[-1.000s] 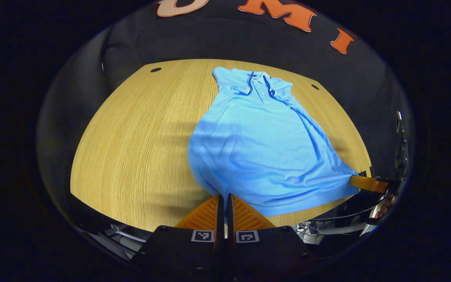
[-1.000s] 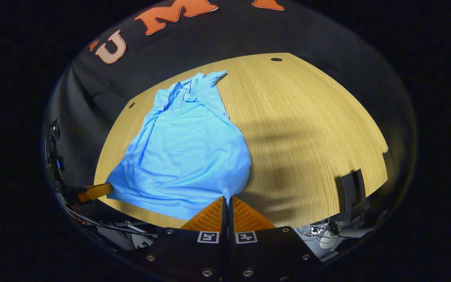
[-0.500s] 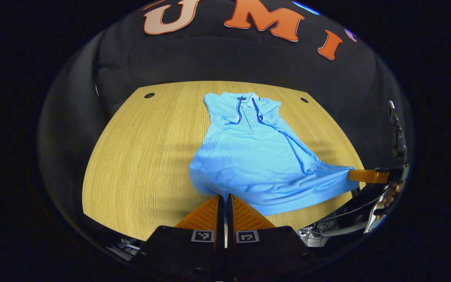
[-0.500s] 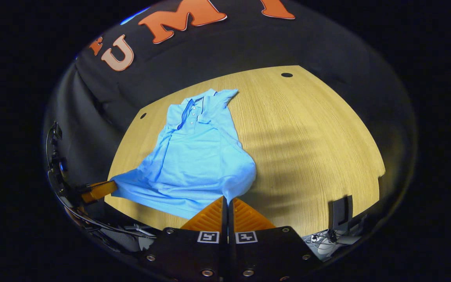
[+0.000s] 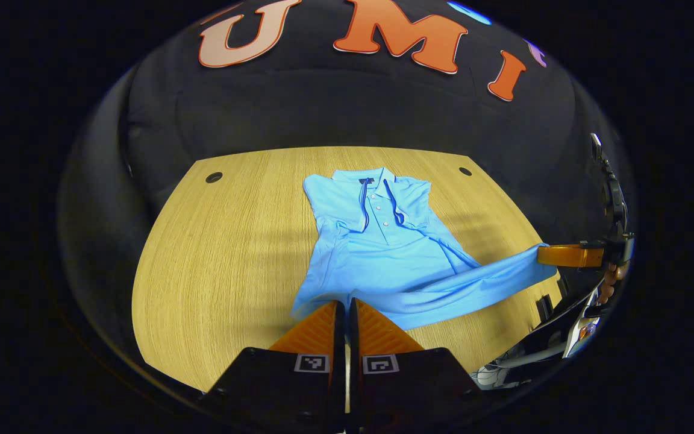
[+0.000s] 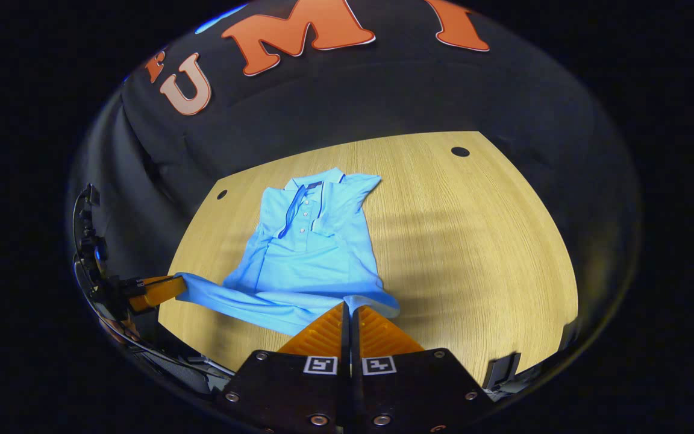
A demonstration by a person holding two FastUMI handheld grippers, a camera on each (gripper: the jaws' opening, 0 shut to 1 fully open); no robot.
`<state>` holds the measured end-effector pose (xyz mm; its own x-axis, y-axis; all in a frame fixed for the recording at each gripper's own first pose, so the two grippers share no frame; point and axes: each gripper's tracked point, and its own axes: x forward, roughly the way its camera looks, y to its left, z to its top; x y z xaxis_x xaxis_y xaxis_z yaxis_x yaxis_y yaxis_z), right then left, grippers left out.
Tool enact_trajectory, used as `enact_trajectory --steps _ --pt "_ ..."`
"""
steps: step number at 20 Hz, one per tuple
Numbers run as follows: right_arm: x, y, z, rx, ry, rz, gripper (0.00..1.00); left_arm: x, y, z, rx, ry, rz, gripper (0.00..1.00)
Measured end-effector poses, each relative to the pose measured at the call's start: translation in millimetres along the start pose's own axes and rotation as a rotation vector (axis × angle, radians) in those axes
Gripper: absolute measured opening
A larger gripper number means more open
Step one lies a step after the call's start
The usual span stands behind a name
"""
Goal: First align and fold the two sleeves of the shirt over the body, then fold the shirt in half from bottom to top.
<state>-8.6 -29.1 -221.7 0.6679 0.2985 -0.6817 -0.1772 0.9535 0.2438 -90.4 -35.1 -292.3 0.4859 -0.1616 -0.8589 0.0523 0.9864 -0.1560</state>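
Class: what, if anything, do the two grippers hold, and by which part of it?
Both hold the blue shirt by its bottom hem: the left gripper pinches one hem corner, the right gripper the other.

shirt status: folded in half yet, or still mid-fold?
Mid-fold. The shirt has its hem lifted off the table, pinched at both corners by the left gripper and right gripper; collar end lies flat, uncovered.

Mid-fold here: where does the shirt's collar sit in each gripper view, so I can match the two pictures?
Left gripper view: the collar sits just above centre, at the shirt's far end.
Right gripper view: the collar sits left of centre, also at the shirt's far end.
Shared landmark: the button placket running down from the collar toward the camera, on the wooden table.
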Motion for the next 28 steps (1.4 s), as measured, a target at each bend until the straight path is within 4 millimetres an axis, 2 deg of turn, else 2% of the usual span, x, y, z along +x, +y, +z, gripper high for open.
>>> enact_trajectory --steps 8,13,22,25,28 --pt "61.3 -4.9 57.1 0.036 0.029 -0.02 0.01 60.9 22.8 58.5 0.009 0.002 -0.026 0.06" --pt "104.1 -16.4 94.3 0.031 0.05 -0.04 0.01 110.5 44.8 93.8 0.06 0.016 -0.026 0.06" --pt "178.3 -34.7 160.8 0.058 0.055 -0.055 0.01 198.0 72.0 158.5 0.059 -0.022 -0.048 0.06" --pt "202.7 -42.5 176.5 0.084 0.063 -0.06 0.01 226.7 82.9 171.0 0.039 -0.015 -0.05 0.06" --pt "215.1 -39.6 194.1 0.142 0.058 -0.037 0.01 247.6 89.0 179.0 0.017 -0.007 -0.052 0.06"
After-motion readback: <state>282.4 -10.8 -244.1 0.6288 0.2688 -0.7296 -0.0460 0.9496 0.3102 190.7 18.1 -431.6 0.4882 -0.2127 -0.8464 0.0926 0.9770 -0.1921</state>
